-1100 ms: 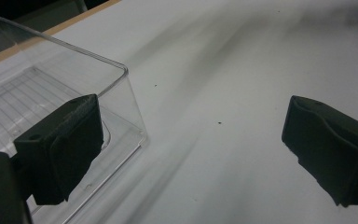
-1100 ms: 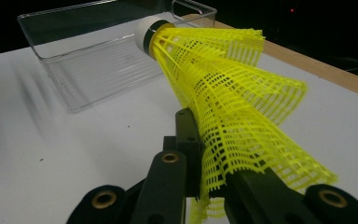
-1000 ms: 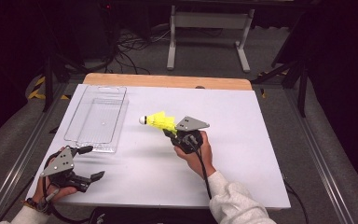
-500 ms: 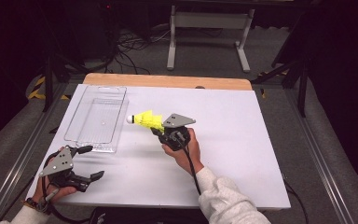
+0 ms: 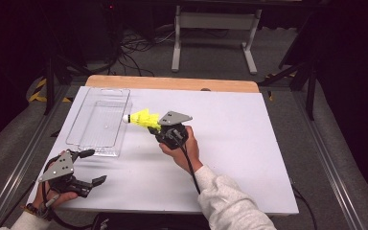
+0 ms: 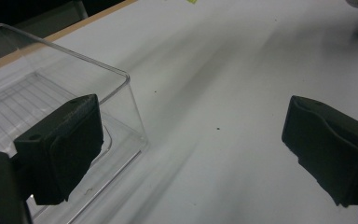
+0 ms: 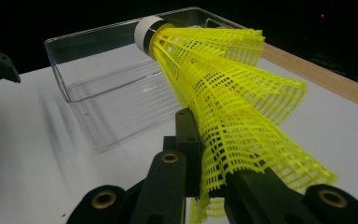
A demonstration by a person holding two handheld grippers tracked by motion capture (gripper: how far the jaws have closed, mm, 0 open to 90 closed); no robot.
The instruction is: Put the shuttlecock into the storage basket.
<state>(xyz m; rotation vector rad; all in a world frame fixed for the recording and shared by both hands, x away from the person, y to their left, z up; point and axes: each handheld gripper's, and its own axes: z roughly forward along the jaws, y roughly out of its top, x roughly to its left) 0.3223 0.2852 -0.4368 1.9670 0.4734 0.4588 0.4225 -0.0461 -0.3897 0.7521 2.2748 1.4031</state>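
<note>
A yellow mesh shuttlecock (image 5: 143,119) with a white cork tip is pinched by its skirt in my right gripper (image 5: 154,128), which is shut on it. The cork points left, just reaching the right rim of a clear plastic bin (image 5: 98,91). In the right gripper view the shuttlecock (image 7: 228,93) rises from the jaws of the right gripper (image 7: 209,172) toward the bin (image 7: 74,74). My left gripper (image 5: 95,166) rests low at the table's front left, open and holding nothing. In its own view the left gripper (image 6: 191,140) has its jaws wide apart beside the bin's near corner (image 6: 121,79).
The white table top (image 5: 249,143) has a wooden strip (image 5: 172,82) along its far edge. Metal rails run along both sides, and a stand and cables lie on the floor beyond.
My right gripper has carried the shuttlecock leftward, so its cork now reaches the bin's right rim. The left gripper has stayed where it was.
</note>
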